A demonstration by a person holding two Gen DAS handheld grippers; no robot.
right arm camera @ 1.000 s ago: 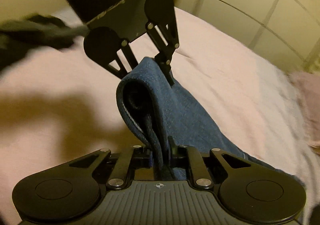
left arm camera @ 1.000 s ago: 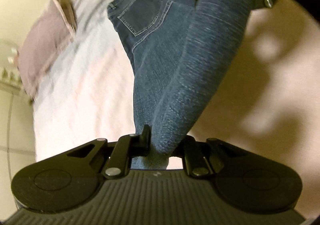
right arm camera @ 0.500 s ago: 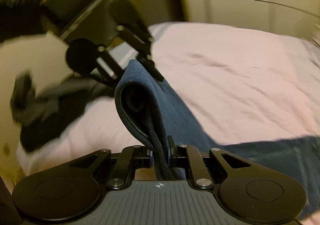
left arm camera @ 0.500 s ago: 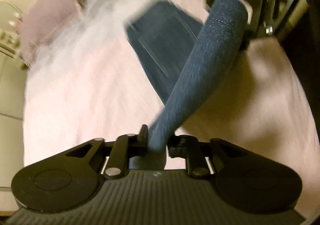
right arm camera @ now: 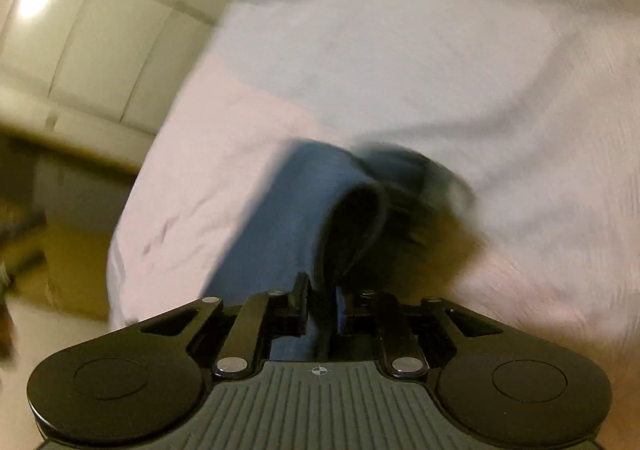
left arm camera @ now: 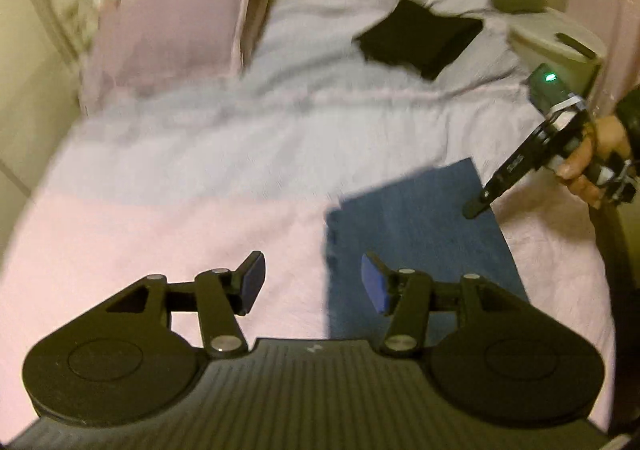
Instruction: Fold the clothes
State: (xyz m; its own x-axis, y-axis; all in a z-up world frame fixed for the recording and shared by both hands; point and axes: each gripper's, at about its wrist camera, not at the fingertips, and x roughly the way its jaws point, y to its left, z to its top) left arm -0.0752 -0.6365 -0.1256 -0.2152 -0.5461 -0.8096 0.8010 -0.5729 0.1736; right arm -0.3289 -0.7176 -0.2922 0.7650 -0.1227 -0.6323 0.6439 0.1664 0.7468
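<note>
The blue jeans (left arm camera: 416, 234) lie folded flat on the pink and white bed cover (left arm camera: 168, 234), right of centre in the left wrist view. My left gripper (left arm camera: 312, 278) is open and empty just above their near left edge. My right gripper (right arm camera: 322, 308) is shut on a folded edge of the jeans (right arm camera: 280, 217). It also shows in the left wrist view (left arm camera: 476, 205) at the jeans' far right corner, held by a hand.
A folded black garment (left arm camera: 420, 37) lies at the head of the bed. A pink pillow (left arm camera: 168, 45) stands at the far left. The bed's edge and floor (right arm camera: 76, 250) show on the left in the right wrist view.
My left gripper has opened and let go of the jeans, which now lie folded flat. My right gripper keeps its grip and has swung with the jeans' edge.
</note>
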